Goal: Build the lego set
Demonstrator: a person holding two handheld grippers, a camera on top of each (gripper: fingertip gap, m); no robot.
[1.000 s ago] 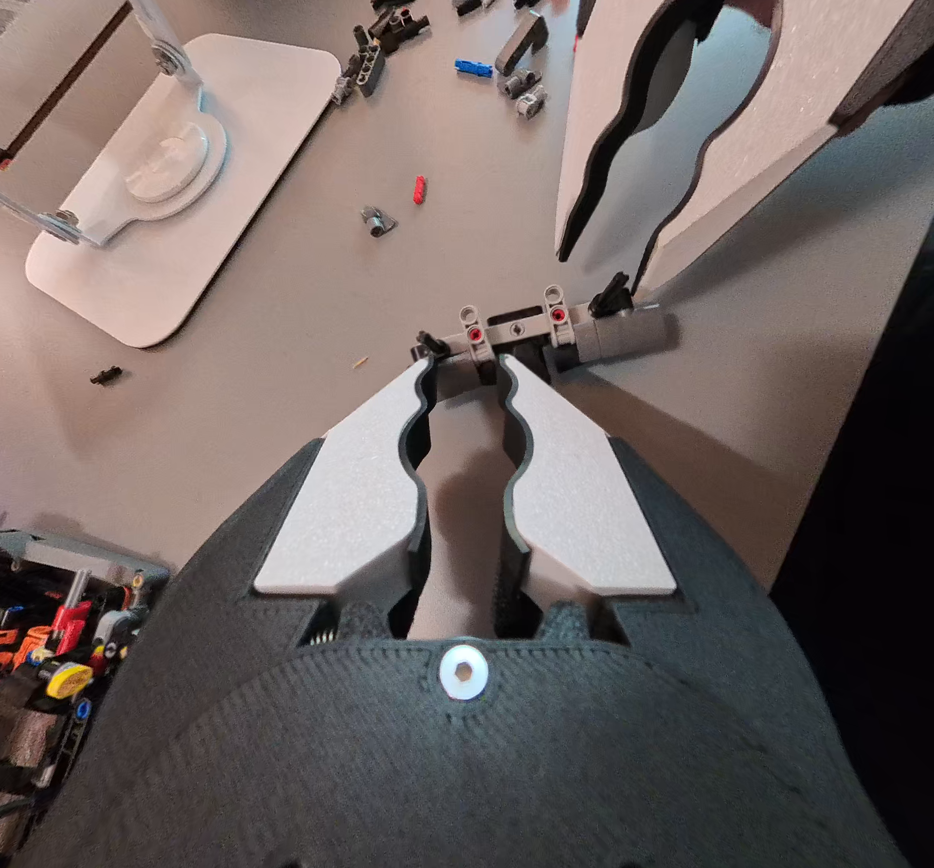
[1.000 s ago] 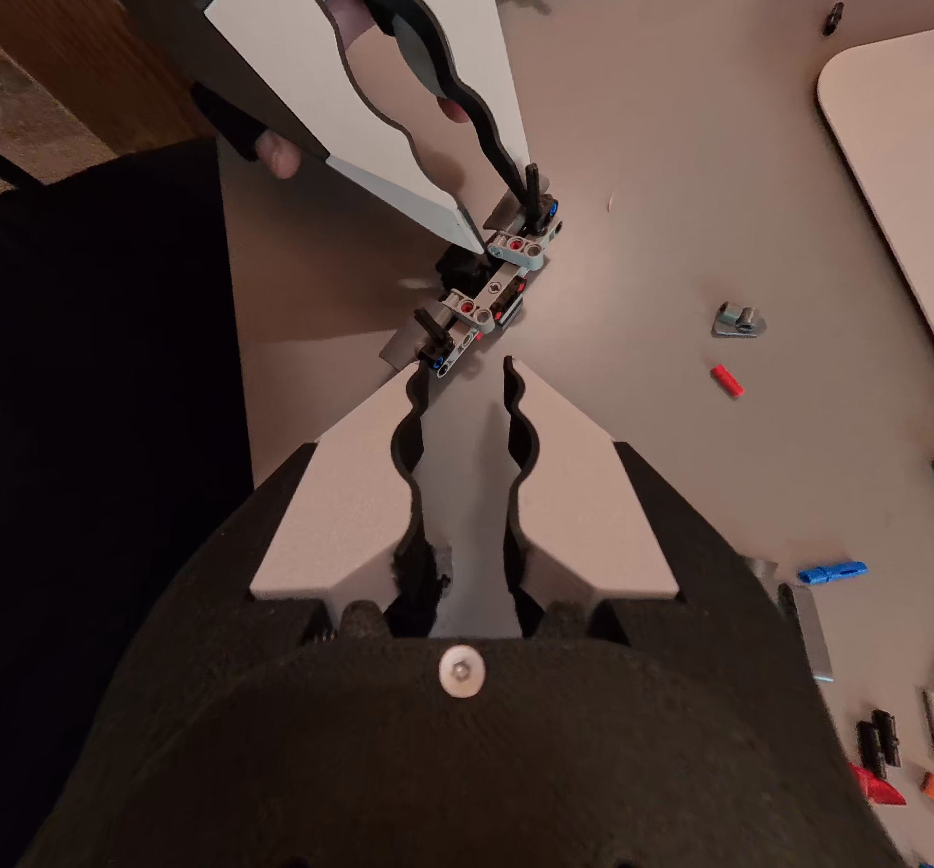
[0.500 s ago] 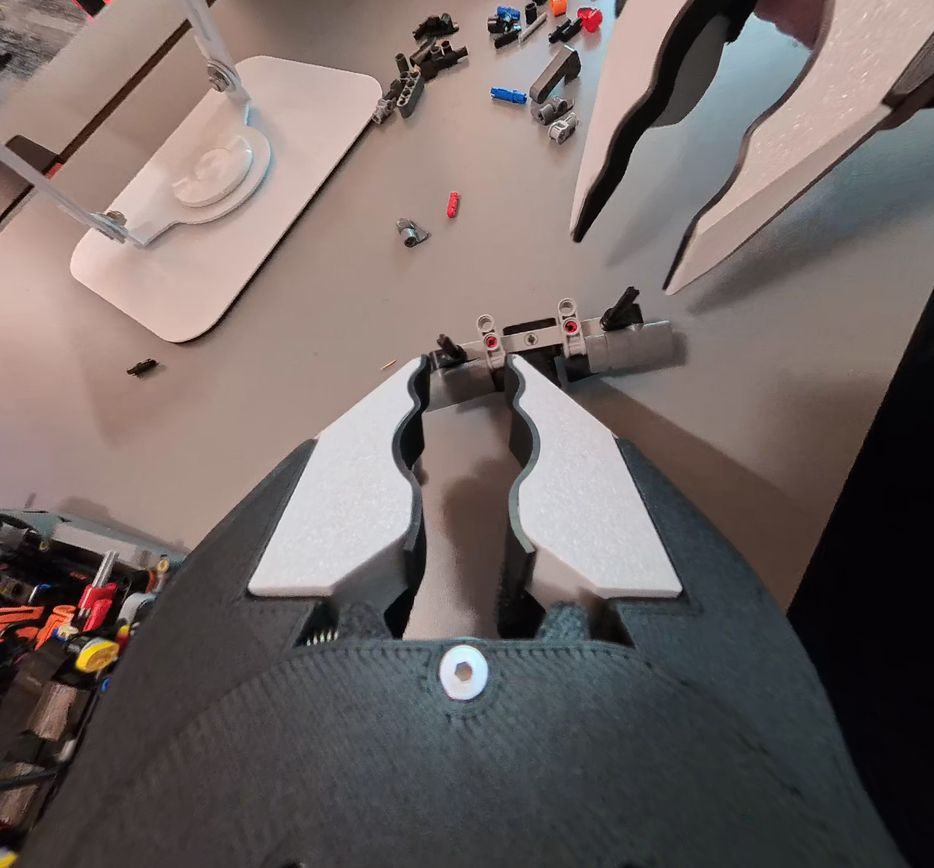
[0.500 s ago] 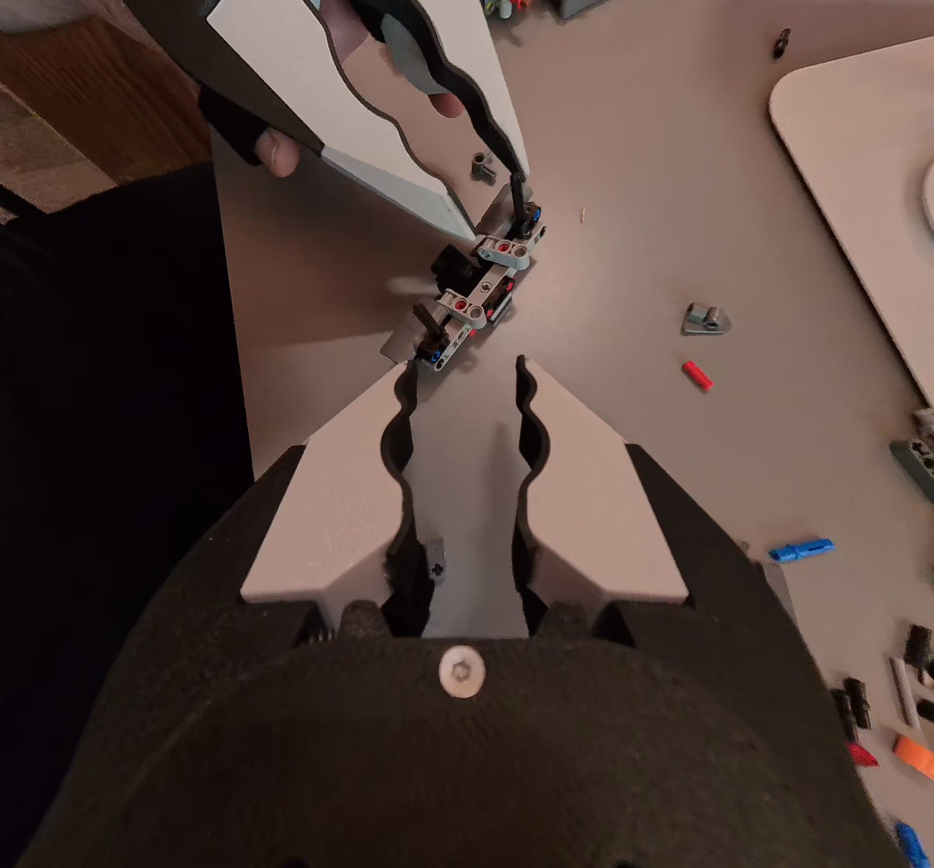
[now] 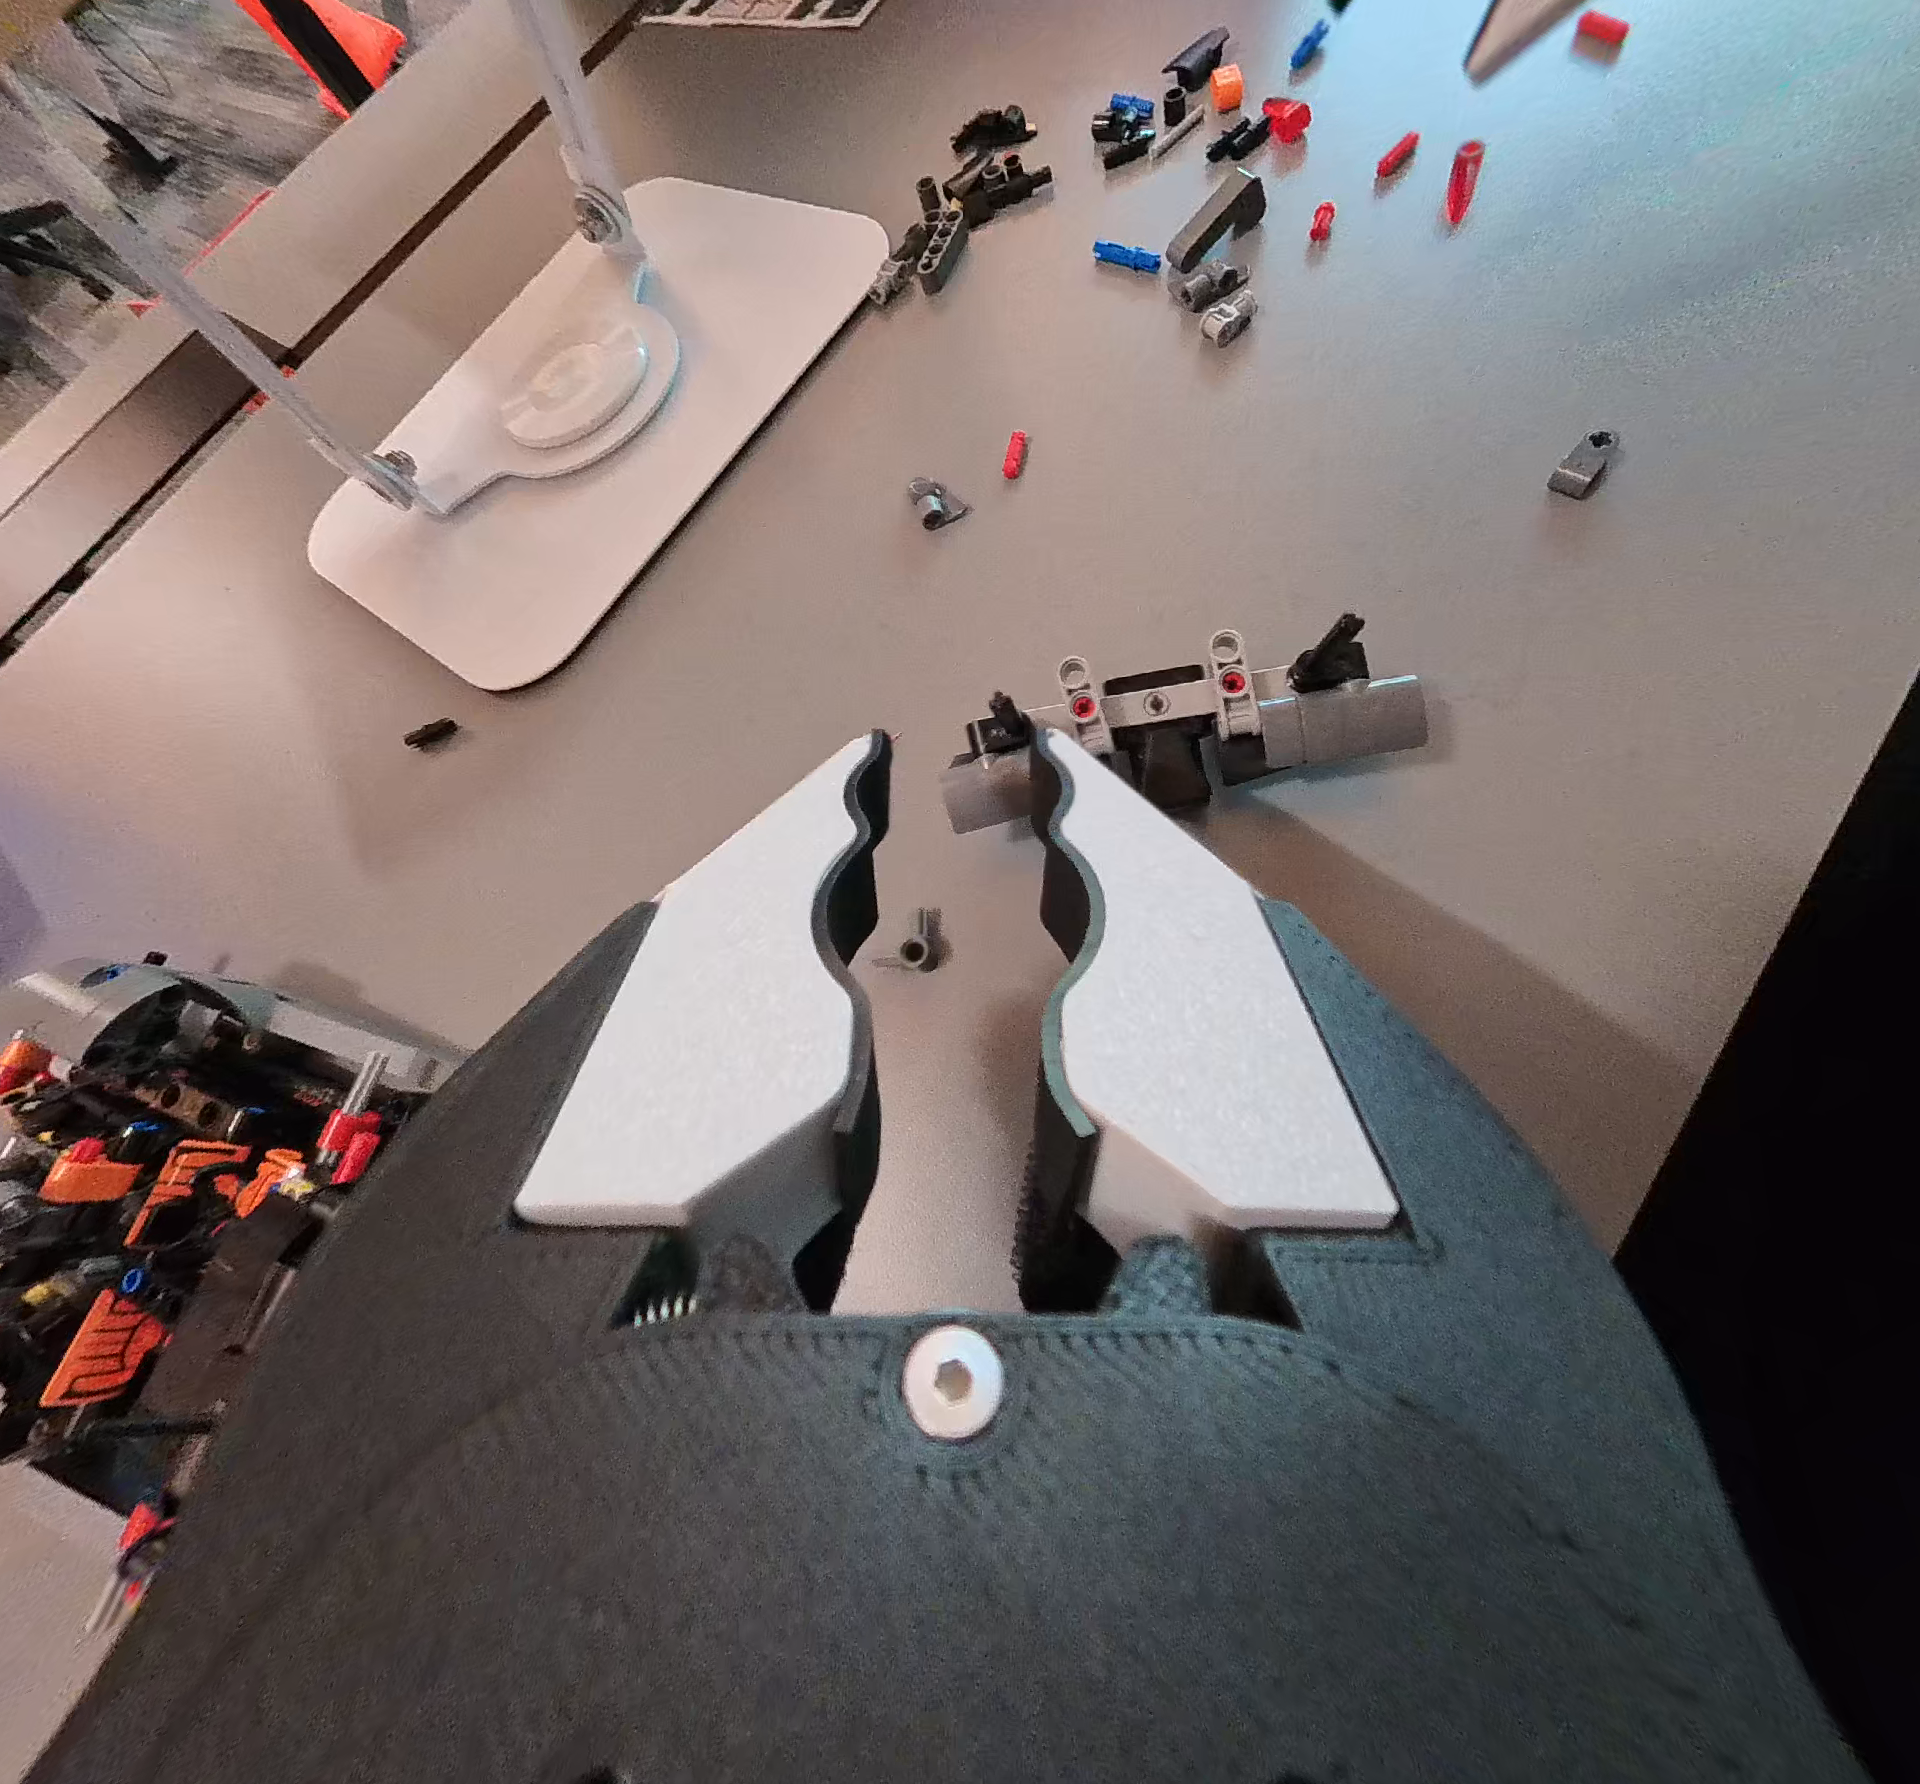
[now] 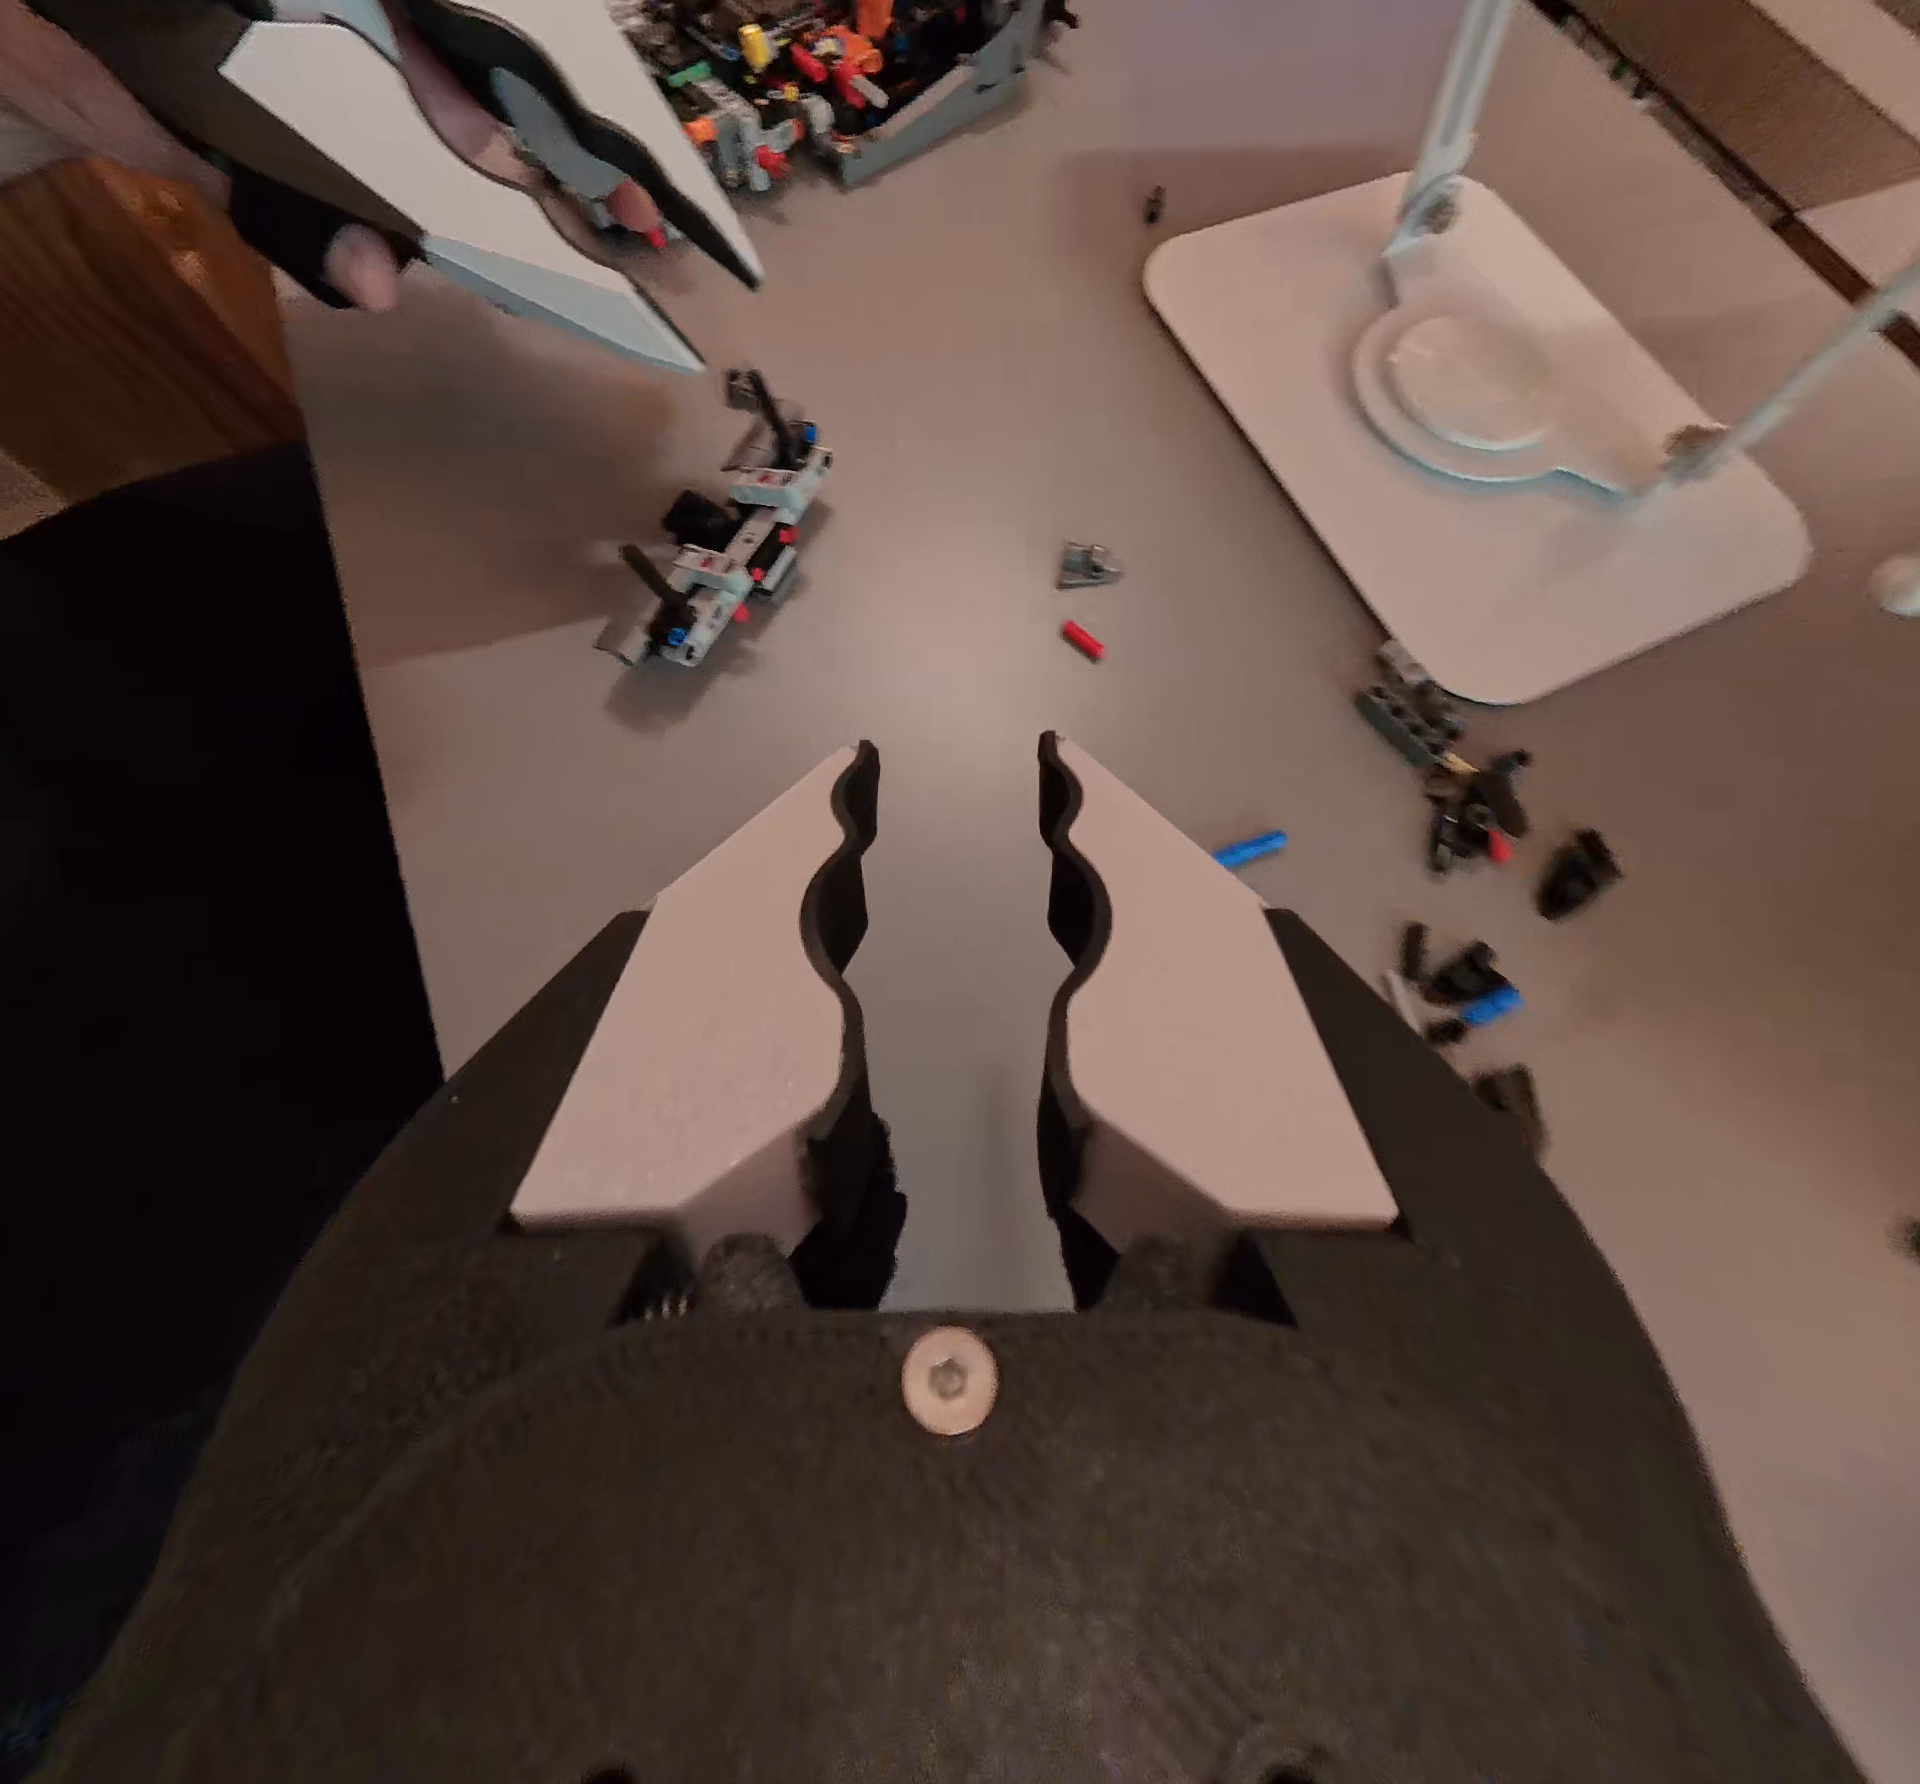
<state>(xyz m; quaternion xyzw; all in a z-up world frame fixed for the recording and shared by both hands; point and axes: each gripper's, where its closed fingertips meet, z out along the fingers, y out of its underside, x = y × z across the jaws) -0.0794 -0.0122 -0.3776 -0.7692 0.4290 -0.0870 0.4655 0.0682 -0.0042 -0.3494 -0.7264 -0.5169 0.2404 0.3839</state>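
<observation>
A small grey and black sub-assembly with red pins lies on the grey table, just ahead and right of my left gripper. That gripper is open and empty, and its right fingertip overlaps the assembly's left end. A small grey connector lies on the table between the fingers. My right gripper is open and empty, well back from the sub-assembly. The left gripper shows at the top left of the right wrist view, just beyond the sub-assembly.
A large partly built orange and black model stands at the far side, also in the left wrist view. A white stand base lies to the right. Several loose parts are scattered, with a grey piece, a red pin and a blue pin.
Both grippers have drawn back from the sub-assembly. The left one shifted to the assembly's left end and lifted; the right one retreated and swung right, toward the loose parts. The assembly stays on the table.
</observation>
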